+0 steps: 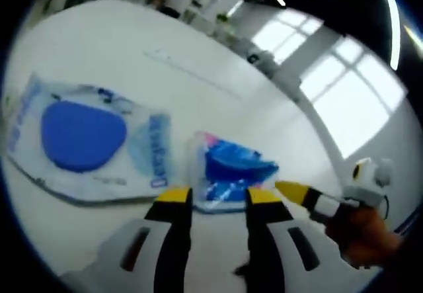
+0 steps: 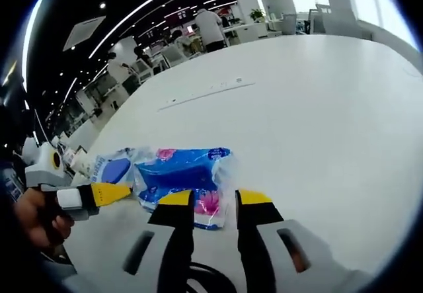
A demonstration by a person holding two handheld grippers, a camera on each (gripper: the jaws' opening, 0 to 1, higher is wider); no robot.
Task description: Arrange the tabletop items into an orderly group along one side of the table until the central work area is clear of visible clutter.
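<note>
A blue-and-pink tissue pack [image 1: 232, 168] lies flat on the white table [image 1: 198, 88]. Its near edge sits between the yellow tips of my left gripper [image 1: 219, 198], which is open. To its left lies a clear bag holding a blue oval item [image 1: 82, 136]. The right gripper [image 1: 299, 193] comes in from the right, held by a hand, its tip near the pack's right edge. In the right gripper view the same pack [image 2: 180, 172] lies just ahead, one corner between the spread jaws of my open right gripper [image 2: 215, 199]. The left gripper [image 2: 106, 193] points at the pack's left end, with the clear bag [image 2: 111, 168] behind it.
The white table [image 2: 317, 108] stretches wide and bare to the right and far side, with a thin seam line [image 2: 198, 95] across it. People and chairs [image 2: 210, 28] stand beyond the far edge. Bright windows [image 1: 350, 101] line the wall.
</note>
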